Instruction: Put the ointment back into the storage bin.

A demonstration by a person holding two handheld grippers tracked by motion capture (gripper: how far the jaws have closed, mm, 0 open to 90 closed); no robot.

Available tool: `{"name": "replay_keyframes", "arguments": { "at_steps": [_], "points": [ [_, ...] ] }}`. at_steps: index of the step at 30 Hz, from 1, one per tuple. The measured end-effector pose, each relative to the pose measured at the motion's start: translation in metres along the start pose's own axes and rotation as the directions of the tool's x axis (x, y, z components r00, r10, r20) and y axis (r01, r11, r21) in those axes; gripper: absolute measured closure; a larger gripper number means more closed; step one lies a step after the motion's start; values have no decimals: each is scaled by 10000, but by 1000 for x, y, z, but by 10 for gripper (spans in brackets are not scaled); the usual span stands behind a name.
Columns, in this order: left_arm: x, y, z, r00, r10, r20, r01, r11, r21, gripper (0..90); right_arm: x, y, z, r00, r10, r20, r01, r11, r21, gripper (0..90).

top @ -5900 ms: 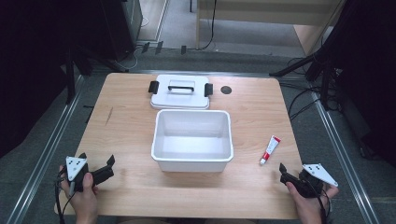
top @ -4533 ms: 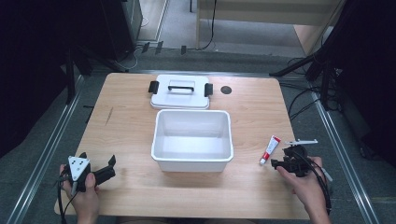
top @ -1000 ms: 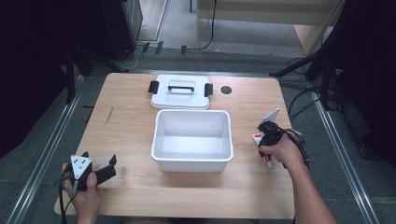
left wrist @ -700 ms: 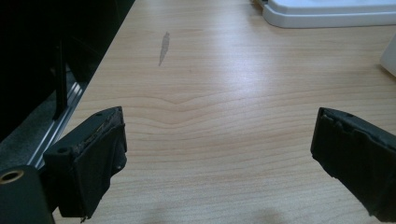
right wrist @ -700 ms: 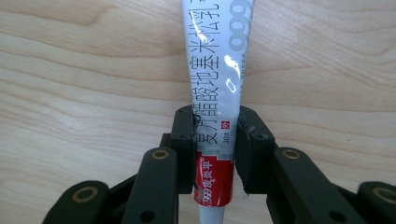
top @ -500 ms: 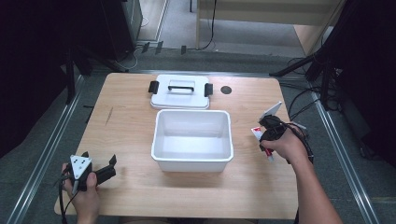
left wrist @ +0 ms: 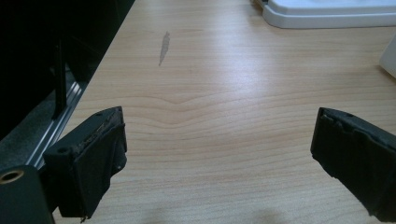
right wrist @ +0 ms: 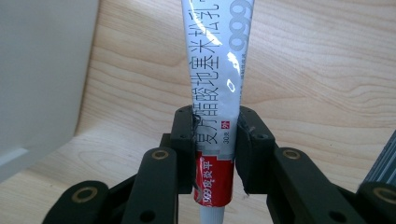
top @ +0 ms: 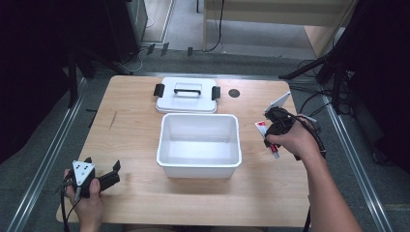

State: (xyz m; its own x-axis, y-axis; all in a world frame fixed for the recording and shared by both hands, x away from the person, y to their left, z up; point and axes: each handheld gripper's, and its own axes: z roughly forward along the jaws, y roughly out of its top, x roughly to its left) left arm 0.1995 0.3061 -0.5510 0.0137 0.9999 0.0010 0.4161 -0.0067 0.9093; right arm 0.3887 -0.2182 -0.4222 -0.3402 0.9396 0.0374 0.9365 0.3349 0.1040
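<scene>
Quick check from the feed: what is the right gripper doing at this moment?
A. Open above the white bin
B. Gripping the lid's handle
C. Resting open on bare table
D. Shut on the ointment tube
D: in the right gripper view the right gripper has both jaws pressed against the ointment tube, beside the white bin.

A wooden table point(top: 135, 121) carries a white bin point(top: 199, 165) and its lid point(top: 186, 99).
</scene>
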Motion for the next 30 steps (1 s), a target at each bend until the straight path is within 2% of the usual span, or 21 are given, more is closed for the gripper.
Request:
{"name": "replay_keyframes", "arguments": {
  "at_steps": [6,22,26,28,30],
  "points": [
    [0,0,0,10000,-22,14,22,10000,42,39,7,5,-12,10000,-41,-15,41,10000,-64,723],
    [1,0,0,10000,-46,32,45,10000,20,39,38,21,-46,9975,-709,-25,707,9965,-446,722],
    [1,0,0,10000,-86,33,86,10000,13,39,47,23,-52,9951,-986,10,985,9938,-506,722],
    [1,0,0,10000,-77,27,76,10000,23,39,52,24,-54,9921,-1256,22,1255,9904,-582,722],
    [1,0,0,10000,-64,29,64,10000,26,39,57,25,-57,9852,-1716,52,1715,9828,-692,721]
  ]
}}
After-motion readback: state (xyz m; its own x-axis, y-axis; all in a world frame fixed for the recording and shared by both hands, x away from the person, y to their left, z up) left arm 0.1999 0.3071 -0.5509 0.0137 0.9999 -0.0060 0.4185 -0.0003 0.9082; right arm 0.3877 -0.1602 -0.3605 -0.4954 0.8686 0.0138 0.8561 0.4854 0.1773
